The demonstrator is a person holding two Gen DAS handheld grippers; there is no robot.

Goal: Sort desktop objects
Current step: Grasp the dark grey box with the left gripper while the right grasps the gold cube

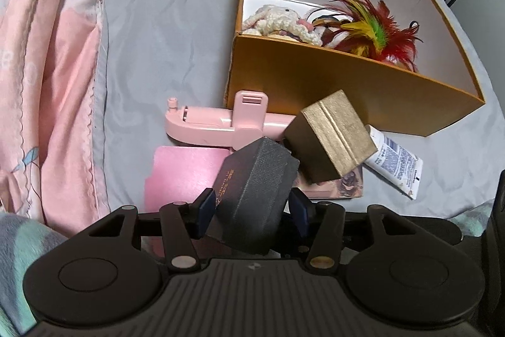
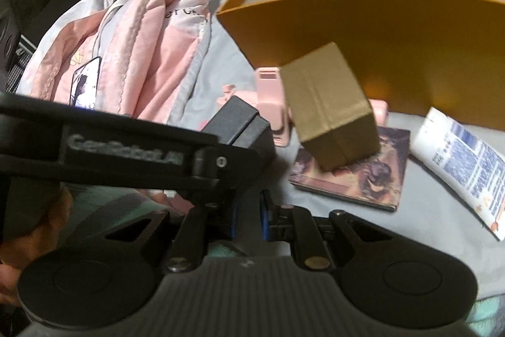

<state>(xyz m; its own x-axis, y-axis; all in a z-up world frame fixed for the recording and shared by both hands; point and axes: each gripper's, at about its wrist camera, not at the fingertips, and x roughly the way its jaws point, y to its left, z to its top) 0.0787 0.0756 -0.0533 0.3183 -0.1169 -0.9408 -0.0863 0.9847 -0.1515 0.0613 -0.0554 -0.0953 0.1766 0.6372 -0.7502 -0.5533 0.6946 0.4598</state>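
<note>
My left gripper (image 1: 252,207) is shut on a dark grey textured box (image 1: 257,188) and holds it tilted above a pink card (image 1: 183,172). The same grey box (image 2: 243,128) shows in the right wrist view, with the left gripper's arm across the frame. A gold box (image 1: 331,138) (image 2: 331,112) rests tilted on a small picture booklet (image 2: 356,176). My right gripper (image 2: 249,217) is shut and empty, low near the front. The orange box (image 1: 347,93) (image 2: 394,52) holds a knitted bunny (image 1: 284,21) and a feather toy (image 1: 372,27).
A pink plastic device (image 1: 217,125) lies in front of the orange box. A white tube (image 1: 397,160) (image 2: 460,163) lies to the right. A pink quilt (image 1: 50,78) (image 2: 132,52) with a phone (image 2: 85,81) on it is heaped at the left on the grey sheet.
</note>
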